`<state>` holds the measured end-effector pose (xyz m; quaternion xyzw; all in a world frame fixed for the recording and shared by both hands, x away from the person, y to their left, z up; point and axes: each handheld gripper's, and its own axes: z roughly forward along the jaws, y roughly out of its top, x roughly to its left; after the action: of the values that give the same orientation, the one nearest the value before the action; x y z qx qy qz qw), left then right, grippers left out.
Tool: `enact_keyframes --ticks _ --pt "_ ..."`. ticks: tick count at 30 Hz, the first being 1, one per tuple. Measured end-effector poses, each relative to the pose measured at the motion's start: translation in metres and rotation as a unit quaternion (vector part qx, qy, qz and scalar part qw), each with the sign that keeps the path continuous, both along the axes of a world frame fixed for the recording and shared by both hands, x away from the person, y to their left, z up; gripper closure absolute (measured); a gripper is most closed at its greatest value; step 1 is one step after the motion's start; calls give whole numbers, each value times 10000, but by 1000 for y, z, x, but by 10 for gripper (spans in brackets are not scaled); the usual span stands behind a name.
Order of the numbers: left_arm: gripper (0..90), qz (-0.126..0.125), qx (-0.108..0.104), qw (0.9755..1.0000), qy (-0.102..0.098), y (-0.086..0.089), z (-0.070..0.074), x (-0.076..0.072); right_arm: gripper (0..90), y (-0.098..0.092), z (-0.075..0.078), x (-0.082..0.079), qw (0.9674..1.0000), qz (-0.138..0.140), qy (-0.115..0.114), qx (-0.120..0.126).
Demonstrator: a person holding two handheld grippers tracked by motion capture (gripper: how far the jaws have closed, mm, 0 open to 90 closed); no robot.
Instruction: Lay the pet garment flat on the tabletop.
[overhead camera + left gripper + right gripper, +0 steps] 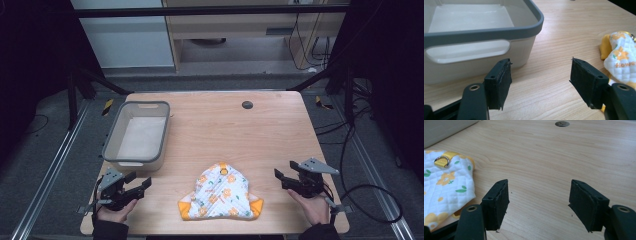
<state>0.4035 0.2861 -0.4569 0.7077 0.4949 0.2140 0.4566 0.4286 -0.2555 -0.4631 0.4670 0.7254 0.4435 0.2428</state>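
The left gripper [142, 186] hovers left of the quilted garment [220, 192], just in front of the grey-rimmed bin [134, 151], its fingers [499, 83] spread wide with nothing between them. The bin is empty and stands to the left and behind the garment, close by. The garment, white with orange flowers and yellow trim, lies bunched on the counter [280, 125] near its front edge, a metal ring [441, 161] on a yellow loop at its far end. Right of the garment, the right gripper [286, 177] waits with fingers [496, 202] likewise wide apart and holding nothing. Both sit apart from the cloth. The likely risk is that a shallow pinch catches only the top layer, so the soft fabric unfolds or slips; a low left approach could also knock the bin.
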Motion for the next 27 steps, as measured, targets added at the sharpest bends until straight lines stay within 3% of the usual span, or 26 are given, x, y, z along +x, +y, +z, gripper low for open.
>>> enact_keyframes --ticks 4,13,22,27 --pt "355 -40 32 10000 -45 -4 5 3 321 3 5 4 9999 101 6 -72" --pt "382 -295 -72 9991 -294 -11 29 6 311 14 34 13 9993 290 -221 61" --pt "389 -491 -106 9982 -324 -26 39 17 327 33 42 20 9985 492 -219 106" --pt "389 -689 -50 9973 -251 -47 38 25 349 49 39 26 9976 673 -138 121"
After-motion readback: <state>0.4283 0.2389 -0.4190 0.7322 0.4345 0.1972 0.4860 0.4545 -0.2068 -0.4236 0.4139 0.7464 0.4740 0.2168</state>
